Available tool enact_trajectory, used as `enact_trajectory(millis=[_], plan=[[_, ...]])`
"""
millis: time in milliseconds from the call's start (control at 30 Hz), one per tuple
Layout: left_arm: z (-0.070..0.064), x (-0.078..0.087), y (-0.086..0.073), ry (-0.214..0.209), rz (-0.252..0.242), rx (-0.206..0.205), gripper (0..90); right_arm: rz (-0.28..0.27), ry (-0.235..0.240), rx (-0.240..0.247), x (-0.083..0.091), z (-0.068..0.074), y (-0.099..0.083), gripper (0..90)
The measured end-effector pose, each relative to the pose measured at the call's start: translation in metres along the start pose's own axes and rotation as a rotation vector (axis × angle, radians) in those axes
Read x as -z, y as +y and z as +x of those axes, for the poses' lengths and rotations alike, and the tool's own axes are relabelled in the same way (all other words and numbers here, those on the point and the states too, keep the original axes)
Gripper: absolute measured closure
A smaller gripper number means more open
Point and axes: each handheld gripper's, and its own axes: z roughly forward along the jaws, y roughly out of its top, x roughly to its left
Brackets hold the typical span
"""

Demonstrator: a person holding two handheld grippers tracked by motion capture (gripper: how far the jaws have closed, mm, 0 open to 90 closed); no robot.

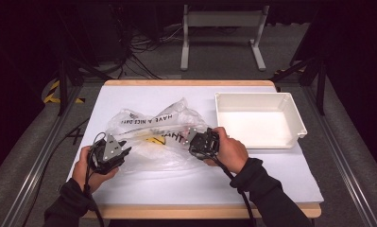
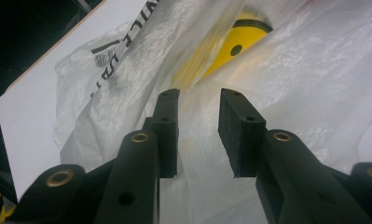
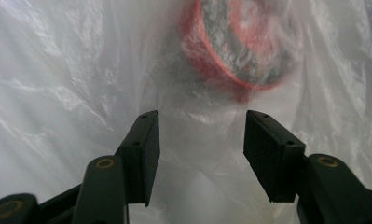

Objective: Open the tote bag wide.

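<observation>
Plastic bag [image 1: 155,135] lies crumpled mid-table between both grippers; left gripper [image 1: 111,153] at its near-left edge and right gripper [image 1: 202,142] at its right edge, both with jaws apart, gripping nothing.

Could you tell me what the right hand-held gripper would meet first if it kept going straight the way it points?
Most likely the thin plastic bag right ahead of the open right hand-held gripper, then the red-rimmed round object inside it; depth is unclear.

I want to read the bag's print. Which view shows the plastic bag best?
The high view: the whole plastic bag lies on the table with its lettering legible. The left gripper view shows its crumpled film, partial print and a yellow face. The right gripper view shows blurred film over something red and round.
</observation>
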Motion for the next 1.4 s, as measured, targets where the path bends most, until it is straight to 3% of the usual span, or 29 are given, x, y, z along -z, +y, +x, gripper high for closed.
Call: enact_trajectory(millis=[67, 200, 233, 267, 333, 567, 633, 733, 1233, 1333, 1400], plan=[[0.002, 0.0, -0.001, 0.013, 0.002, 0.008, 64.0, 0.004, -0.005, 0.0, -0.002, -0.001, -0.001, 51.6], [0.007, 0.002, -0.003, 0.068, 0.0, 0.058, 41.0, -0.012, -0.003, 0.005, -0.004, -0.003, -0.001, 71.6], [0.009, 0.002, -0.004, 0.076, -0.005, 0.072, 39.2, -0.018, -0.001, 0.0, -0.003, -0.003, -0.001, 75.4], [0.011, 0.003, -0.005, 0.092, -0.006, 0.076, 36.1, -0.033, 0.004, 0.001, -0.002, -0.005, -0.002, 85.8], [0.014, 0.005, -0.006, 0.1, -0.009, 0.094, 35.2, -0.053, 0.005, -0.005, 0.001, -0.006, -0.002, 90.0], [0.015, 0.009, -0.004, 0.112, -0.022, 0.095, 32.1, -0.113, -0.056, -0.016, 0.019, -0.011, 0.001, 90.0], [0.015, 0.009, -0.003, 0.122, -0.018, 0.09, 32.0, -0.162, -0.066, -0.047, 0.03, -0.016, 0.002, 90.0], [0.017, 0.011, -0.003, 0.121, -0.03, 0.097, 32.3, -0.195, -0.072, -0.073, 0.038, -0.022, 0.002, 90.0], [0.027, 0.031, 0.005, 0.127, -0.111, 0.118, 35.3, -0.276, -0.121, -0.201, 0.057, -0.055, 0.013, 90.0], [0.031, 0.031, 0.005, 0.139, -0.115, 0.131, 36.3, -0.284, -0.133, -0.23, 0.057, -0.062, 0.014, 90.0], [0.033, 0.031, 0.005, 0.184, -0.109, 0.136, 36.5, -0.279, -0.135, -0.239, 0.057, -0.064, 0.014, 90.0]])
